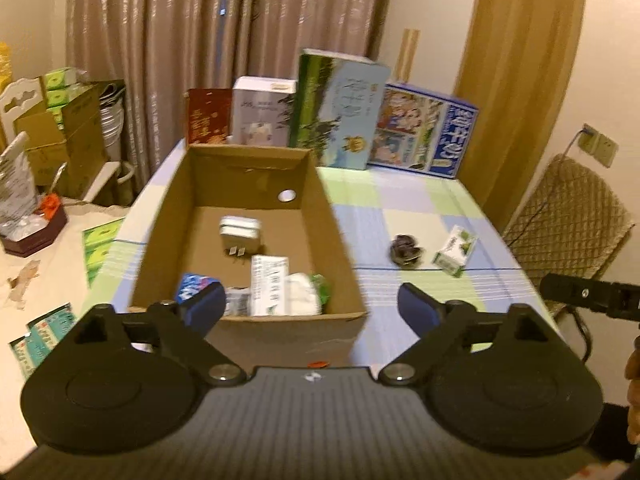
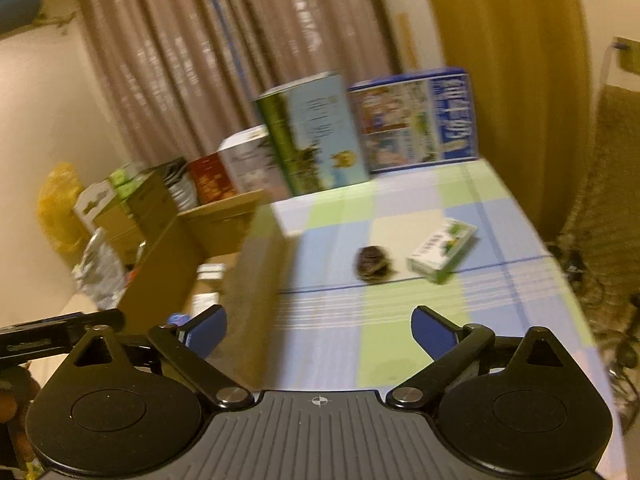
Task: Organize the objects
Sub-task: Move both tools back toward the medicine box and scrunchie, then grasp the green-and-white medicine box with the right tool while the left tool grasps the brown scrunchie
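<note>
An open cardboard box (image 1: pixel 200 216) stands on the checked tablecloth (image 1: pixel 400 208). It holds a white charger (image 1: pixel 240 232), a white printed packet (image 1: pixel 270 288), a blue packet (image 1: pixel 194 285) and a white-green pack (image 1: pixel 306 294). My left gripper (image 1: pixel 312 308) is open and empty above the box's near wall. On the cloth to the right lie a dark round object (image 1: pixel 406 251) (image 2: pixel 373 263) and a white-green small box (image 1: pixel 456 251) (image 2: pixel 442 250). My right gripper (image 2: pixel 319 332) is open and empty, short of them, beside the box's right wall (image 2: pixel 256 280).
Tall printed boxes (image 1: pixel 340 108) (image 2: pixel 320 132) stand along the table's far edge before curtains. A second table (image 1: pixel 40 288) at left holds leaflets and a dark red tray. Stacked cartons (image 1: pixel 68 132) stand at far left. A woven chair (image 1: pixel 568 208) is at right.
</note>
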`<state>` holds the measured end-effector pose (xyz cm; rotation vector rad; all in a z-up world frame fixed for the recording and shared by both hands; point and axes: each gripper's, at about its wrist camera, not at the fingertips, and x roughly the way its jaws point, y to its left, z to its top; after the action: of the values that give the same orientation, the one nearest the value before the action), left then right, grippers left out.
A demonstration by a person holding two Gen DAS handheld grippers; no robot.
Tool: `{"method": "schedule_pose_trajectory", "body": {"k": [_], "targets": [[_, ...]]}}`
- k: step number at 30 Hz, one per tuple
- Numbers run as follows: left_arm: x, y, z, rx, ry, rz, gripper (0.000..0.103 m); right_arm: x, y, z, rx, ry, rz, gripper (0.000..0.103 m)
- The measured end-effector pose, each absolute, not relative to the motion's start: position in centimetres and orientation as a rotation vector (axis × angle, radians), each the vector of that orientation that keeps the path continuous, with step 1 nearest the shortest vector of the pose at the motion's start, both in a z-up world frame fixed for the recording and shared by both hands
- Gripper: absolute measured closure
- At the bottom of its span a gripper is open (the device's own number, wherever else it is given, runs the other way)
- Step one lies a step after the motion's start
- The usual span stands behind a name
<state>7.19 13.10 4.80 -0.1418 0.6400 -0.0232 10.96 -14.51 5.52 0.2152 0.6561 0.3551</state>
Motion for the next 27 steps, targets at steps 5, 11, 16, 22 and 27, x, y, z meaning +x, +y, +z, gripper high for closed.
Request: {"method": "schedule_pose_trajectory", "body": {"k": [5, 11, 16, 22, 27], "targets": [[8.7, 9.4, 4.9, -0.11, 0.645, -0.09, 0.005, 11.1, -18.2, 5.8, 0.235, 0.639, 0.286, 0.004], [11.2, 5.0, 4.2, -0.066, 0.65, -0.149, 0.001, 12.7, -21.6, 5.7, 0.245, 0.627, 0.227, 0.002], [13.6, 1.9, 3.4, -0.021, 0.647, -0.192, 0.001, 14.8, -23.6, 4.8, 0.253, 0.635, 0.204, 0.002], [17.6, -1.1, 1.0, 0.019, 0.656, -0.197, 0.001, 17.8, -25.0, 3.2, 0.228, 0.661, 0.216, 0.002], [20.7, -2.7, -1.9, 0.036, 0.678, -0.177, 0.003, 21.0, -25.3, 1.4, 0.192, 0.682, 0.22, 0.002]]}}
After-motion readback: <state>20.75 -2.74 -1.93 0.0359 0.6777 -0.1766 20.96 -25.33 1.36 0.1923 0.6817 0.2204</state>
